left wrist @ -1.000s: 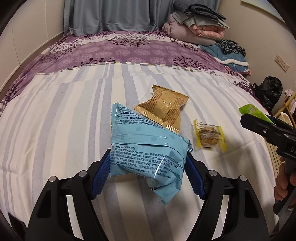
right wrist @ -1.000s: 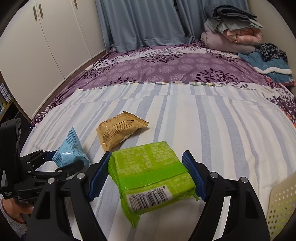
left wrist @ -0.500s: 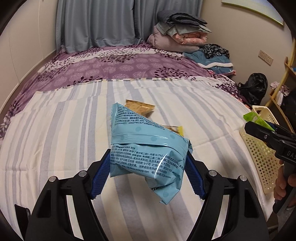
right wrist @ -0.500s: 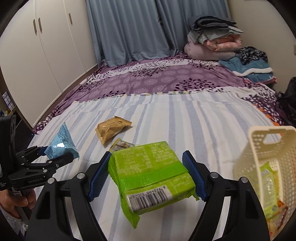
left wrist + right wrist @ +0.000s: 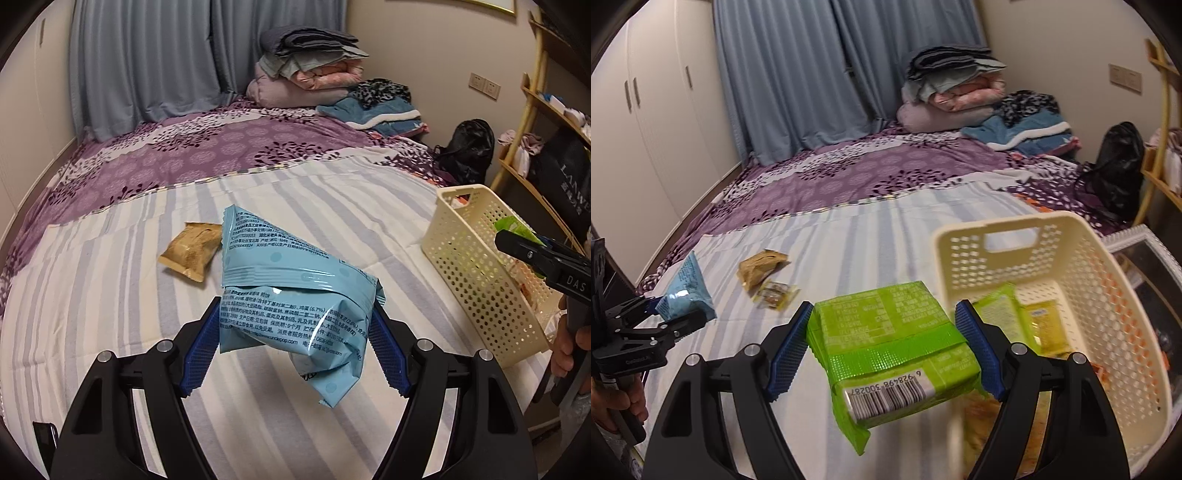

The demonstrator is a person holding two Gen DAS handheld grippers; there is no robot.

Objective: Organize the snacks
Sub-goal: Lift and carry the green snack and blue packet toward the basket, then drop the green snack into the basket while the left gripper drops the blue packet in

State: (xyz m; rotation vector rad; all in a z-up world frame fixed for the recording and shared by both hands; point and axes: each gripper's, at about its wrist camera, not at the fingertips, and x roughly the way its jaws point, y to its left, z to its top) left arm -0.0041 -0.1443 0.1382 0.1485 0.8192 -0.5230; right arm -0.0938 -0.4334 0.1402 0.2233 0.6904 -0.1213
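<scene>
**Nearly at the basket, both packets held**

Nearest, the right gripper point(image 5: 882, 354) clamps the green packet point(image 5: 892, 349) at the basket point(image 5: 993, 227) rim; it could catch there. Left gripper point(image 5: 291, 341) pinches the blue packet point(image 5: 291, 295) loosely; it may slip. Farther left, the brown packet point(image 5: 192, 251) waits.

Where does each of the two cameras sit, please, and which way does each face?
Left wrist: on the left gripper, facing down over the bed, which holds a blue packet; its fingers and the right hand show.
Right wrist: on the right gripper, which holds a green packet, facing the basket; its fingers show.
Shared: basket, brown packet.
</scene>
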